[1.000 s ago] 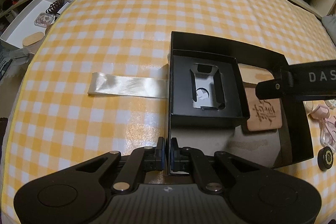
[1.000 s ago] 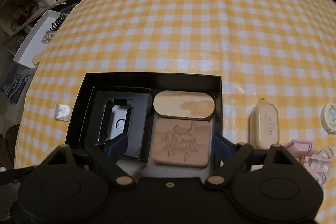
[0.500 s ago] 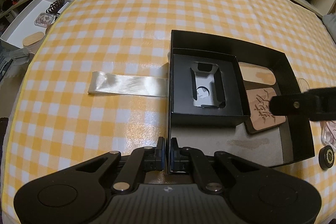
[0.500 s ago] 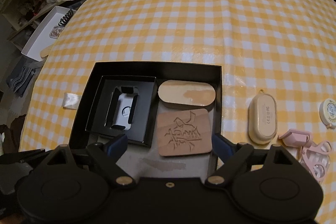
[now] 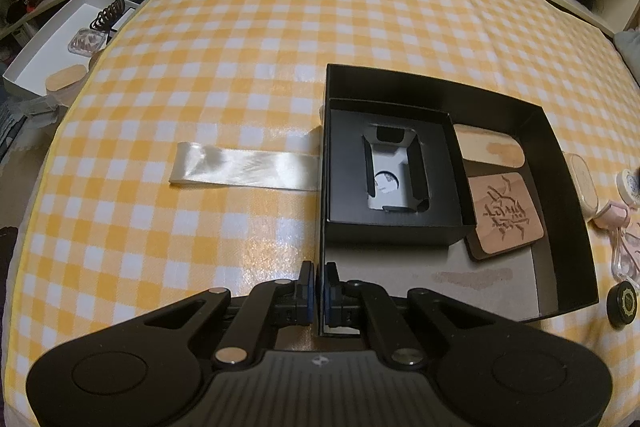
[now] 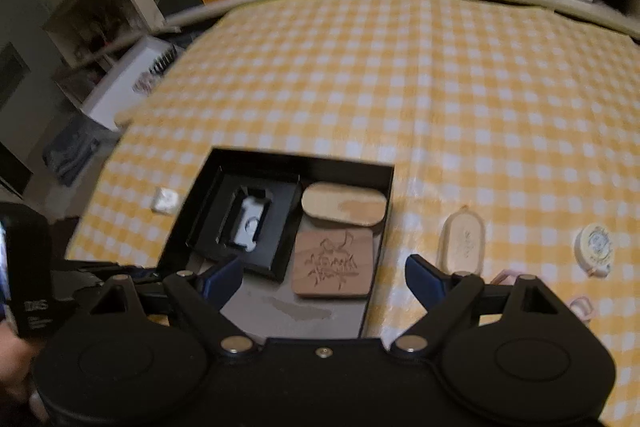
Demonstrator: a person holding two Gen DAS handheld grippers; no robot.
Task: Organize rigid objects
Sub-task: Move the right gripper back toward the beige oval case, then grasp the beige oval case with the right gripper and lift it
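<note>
A black open box (image 5: 440, 83) lies on the yellow checked cloth. Inside it are a smaller black box (image 5: 384, 227), an oval wooden piece (image 5: 488, 147) and a carved square wooden tile (image 5: 504, 215). My left gripper (image 5: 320, 291) is shut on the box's near left wall. In the right wrist view the same box (image 6: 304, 157), oval piece (image 6: 344, 205) and carved tile (image 6: 332, 263) show below my right gripper (image 6: 324, 275). That gripper hangs open over the box's near end, nothing between its fingers.
Right of the box lie a cream oval case (image 6: 462, 239), a round white tin (image 6: 596, 247), pink items (image 6: 580, 307) and a black round lid (image 5: 622, 301). A satin ribbon (image 5: 244, 167) runs left from the box. Shelves and a white tray (image 5: 48, 59) border the table.
My right gripper has lifted and drawn back from over the box, still open, and has left the left wrist view. The left gripper has kept its hold.
</note>
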